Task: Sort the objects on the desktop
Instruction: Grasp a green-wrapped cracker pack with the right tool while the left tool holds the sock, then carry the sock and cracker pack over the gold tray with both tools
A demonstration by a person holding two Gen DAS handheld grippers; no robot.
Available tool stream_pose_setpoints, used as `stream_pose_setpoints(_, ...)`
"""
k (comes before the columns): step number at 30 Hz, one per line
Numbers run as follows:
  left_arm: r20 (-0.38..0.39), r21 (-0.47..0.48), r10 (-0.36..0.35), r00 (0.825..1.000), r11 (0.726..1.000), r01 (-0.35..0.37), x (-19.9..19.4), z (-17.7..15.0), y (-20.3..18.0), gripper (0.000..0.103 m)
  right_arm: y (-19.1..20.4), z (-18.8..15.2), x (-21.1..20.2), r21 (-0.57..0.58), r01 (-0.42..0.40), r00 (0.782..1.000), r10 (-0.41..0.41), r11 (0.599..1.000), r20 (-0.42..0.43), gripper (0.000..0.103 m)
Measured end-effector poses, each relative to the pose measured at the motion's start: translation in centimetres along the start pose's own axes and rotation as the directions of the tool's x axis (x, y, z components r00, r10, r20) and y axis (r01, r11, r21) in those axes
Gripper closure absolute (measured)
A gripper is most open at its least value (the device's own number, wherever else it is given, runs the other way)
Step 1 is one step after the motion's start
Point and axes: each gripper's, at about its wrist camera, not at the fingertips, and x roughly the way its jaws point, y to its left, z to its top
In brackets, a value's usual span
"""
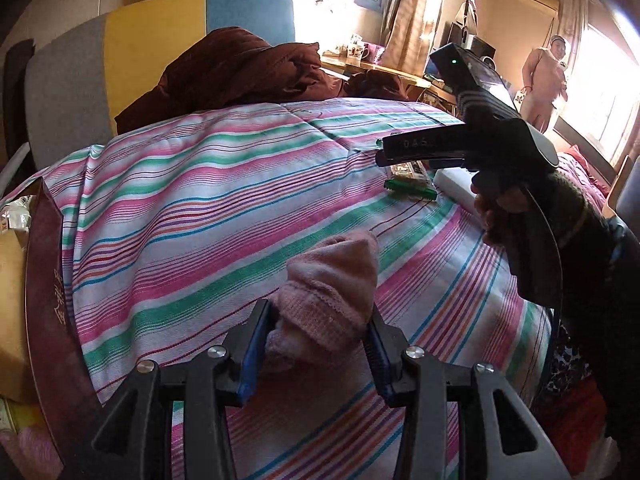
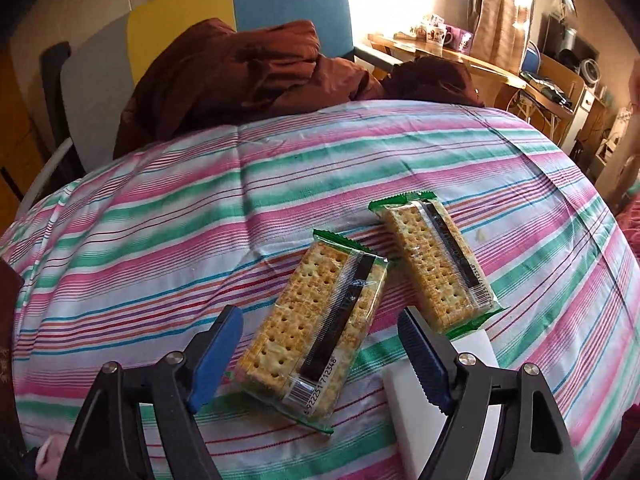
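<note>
A pink knitted sock (image 1: 332,292) is held just above the striped bedsheet (image 1: 192,208), with my left gripper (image 1: 316,340) shut on its cuff end. Two clear packets of crackers with green ends lie on the sheet. The near packet (image 2: 316,328) lies between the spread blue pads of my open right gripper (image 2: 320,354), and neither pad touches it. The far packet (image 2: 436,264) rests just right of it. In the left wrist view, the right gripper (image 1: 384,154), held by a gloved hand (image 1: 520,216), hovers over a cracker packet (image 1: 408,184).
A white flat box (image 2: 412,440) lies under the right finger. A brown quilt (image 1: 240,68) is heaped at the bed's far end. A dark red book (image 1: 48,300) and a cardboard box (image 1: 12,280) stand at the left. A person (image 1: 544,80) stands by the window. The desk (image 2: 440,56) holds mugs.
</note>
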Motion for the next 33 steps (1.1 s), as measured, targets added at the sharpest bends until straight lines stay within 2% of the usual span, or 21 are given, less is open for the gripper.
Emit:
stream_pose_setpoints(2,0.008,-0.003,-0.008,1.000,1.000,0.008,0.1,-0.1,0.1,0.058,0.2,0.1,0.6,-0.007,0.006,1.000,-0.006,1.000,-0.014,0.022)
stream_pose_setpoints(5,0.020,-0.013,-0.024,0.999,1.000,0.025,0.2,-0.3,0.4,0.058,0.6,-0.1,1.0,-0.035,0.021,1.000,-0.022,0.999,-0.011,0.031)
stream_pose_setpoints(7,0.029,-0.015,-0.029,0.999,0.999,0.029,0.2,-0.4,0.5,0.057,1.0,-0.1,0.8,-0.049,0.010,1.000,-0.010,0.999,-0.003,0.043)
stream_pose_setpoints(10,0.037,-0.016,-0.028,0.999,0.999,0.029,0.2,-0.5,0.4,0.057,1.6,-0.5,0.4,-0.068,-0.020,1.000,0.020,0.997,0.006,0.050)
stream_pose_setpoints(16,0.048,-0.017,-0.033,0.998,0.999,0.033,-0.2,-0.8,0.4,0.058,3.1,-2.2,-1.7,-0.098,-0.105,0.994,0.108,0.990,0.030,0.051)
stream_pose_setpoints(22,0.050,-0.027,-0.042,0.998,0.999,0.043,-1.6,-1.6,0.0,0.058,4.6,-4.4,-4.2,-0.124,-0.190,0.978,0.198,0.974,0.060,0.051)
stream_pose_setpoints(28,0.088,-0.032,-0.043,0.995,0.998,0.046,-5.0,-2.7,-0.4,0.058,6.7,-6.4,-8.0,-0.180,-0.251,0.956,0.273,0.951,0.110,0.051)
stream_pose_setpoints(33,0.149,-0.068,-0.013,0.989,0.997,0.024,-8.9,-3.6,0.5,0.058,8.8,-6.9,-11.5,-0.226,-0.308,0.926,0.346,0.924,0.152,0.051)
